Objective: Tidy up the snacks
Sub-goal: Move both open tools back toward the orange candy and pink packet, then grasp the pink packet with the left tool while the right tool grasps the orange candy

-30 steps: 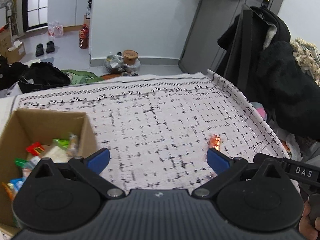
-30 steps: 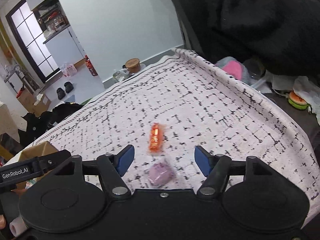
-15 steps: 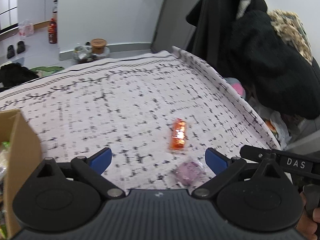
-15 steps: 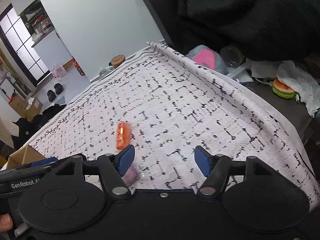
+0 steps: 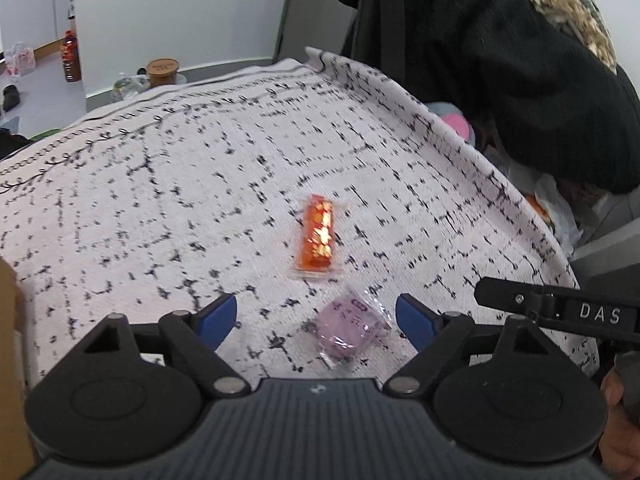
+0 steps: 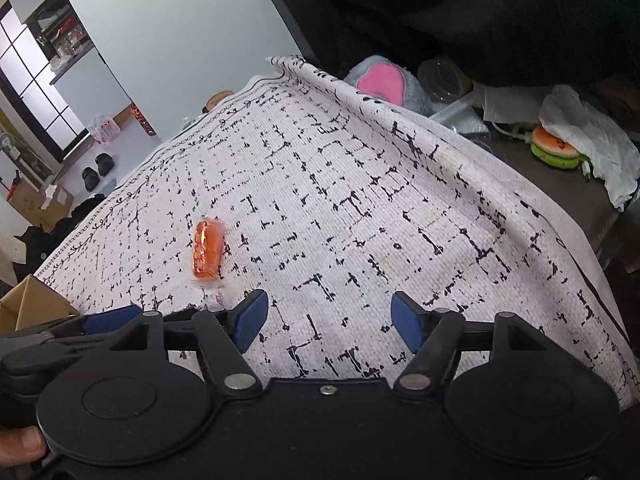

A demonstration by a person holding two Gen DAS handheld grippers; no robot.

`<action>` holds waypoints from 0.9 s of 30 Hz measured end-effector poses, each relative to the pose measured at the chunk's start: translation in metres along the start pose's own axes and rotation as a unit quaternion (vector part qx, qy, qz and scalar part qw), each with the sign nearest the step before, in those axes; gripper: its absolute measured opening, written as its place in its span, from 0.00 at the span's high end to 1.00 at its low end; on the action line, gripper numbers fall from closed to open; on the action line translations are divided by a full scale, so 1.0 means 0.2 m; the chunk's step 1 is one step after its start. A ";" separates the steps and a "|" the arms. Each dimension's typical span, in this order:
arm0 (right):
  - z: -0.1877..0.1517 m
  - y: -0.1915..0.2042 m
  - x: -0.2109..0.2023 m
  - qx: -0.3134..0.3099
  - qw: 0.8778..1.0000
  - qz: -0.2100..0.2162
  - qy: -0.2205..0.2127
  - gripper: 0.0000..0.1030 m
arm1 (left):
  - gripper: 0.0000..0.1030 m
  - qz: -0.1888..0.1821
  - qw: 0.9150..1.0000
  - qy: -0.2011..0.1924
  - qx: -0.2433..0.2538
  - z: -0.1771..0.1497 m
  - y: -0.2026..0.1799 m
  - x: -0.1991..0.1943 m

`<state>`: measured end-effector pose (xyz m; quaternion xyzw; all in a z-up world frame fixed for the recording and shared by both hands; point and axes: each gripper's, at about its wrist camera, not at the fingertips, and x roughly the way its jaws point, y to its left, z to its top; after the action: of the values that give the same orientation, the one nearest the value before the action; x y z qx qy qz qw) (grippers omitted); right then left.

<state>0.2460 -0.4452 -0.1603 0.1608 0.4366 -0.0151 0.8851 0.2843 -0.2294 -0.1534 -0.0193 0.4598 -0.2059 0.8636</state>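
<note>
Two wrapped snacks lie on the black-and-white patterned cloth [image 5: 160,200]: an orange bar [image 5: 318,236] and, nearer to me, a pale purple packet [image 5: 352,326]. My left gripper [image 5: 316,314] hangs low over the cloth with its jaws closing. The purple packet lies between its blue fingers, nearer the right one, and neither pad touches it. My right gripper [image 6: 330,316] has its jaws opening over bare cloth with nothing between them. In the right wrist view the orange bar [image 6: 208,250] lies up and left of it, and the purple packet is almost hidden behind the left finger.
A cardboard box [image 6: 32,304] stands at the cloth's left end. Black coats [image 5: 520,80] hang past the right edge, above a pink plush [image 6: 384,82], a burger toy [image 6: 556,148] and white bags. A jar [image 5: 162,70] sits on the floor beyond.
The left gripper swung right from the box and sank toward the two snacks, its fingers drawing closer. The right gripper shifted right, so the snacks left the gap between its fingers.
</note>
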 end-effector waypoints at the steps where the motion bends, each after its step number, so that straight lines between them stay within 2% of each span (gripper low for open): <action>1: 0.00 0.00 0.00 0.001 1.000 -0.001 0.001 0.29 | 0.18 -0.003 1.000 0.003 0.003 0.00 -0.01 0.01; 6: 0.00 -0.03 0.01 0.006 1.000 -0.008 0.004 0.27 | 0.20 -0.022 0.999 0.014 0.021 -0.03 -0.05 0.08; 11: 0.01 -0.04 0.01 0.009 1.000 -0.010 0.005 0.26 | 0.28 -0.030 0.998 0.035 0.031 -0.07 -0.08 0.14; 14: 0.00 -0.03 0.01 0.005 1.000 -0.008 0.005 0.26 | 0.41 -0.011 0.998 0.036 0.052 -0.11 -0.09 0.14; 15: 0.00 -0.02 0.01 0.003 1.000 -0.006 0.005 0.26 | 0.52 -0.005 0.998 0.034 0.055 -0.11 -0.09 0.14; 19: 0.00 0.02 0.01 -0.004 1.000 -0.002 0.004 0.26 | 0.62 -0.013 0.999 0.031 0.039 -0.10 -0.06 0.11; 27: 0.03 0.12 0.03 -0.012 1.000 0.007 -0.004 0.27 | 0.64 -0.016 0.999 0.003 0.031 -0.09 -0.02 0.00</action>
<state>0.2579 -0.4228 -0.1554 0.1532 0.4319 -0.0042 0.8888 0.2686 -0.2306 -0.1618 0.0003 0.4554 -0.2339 0.8590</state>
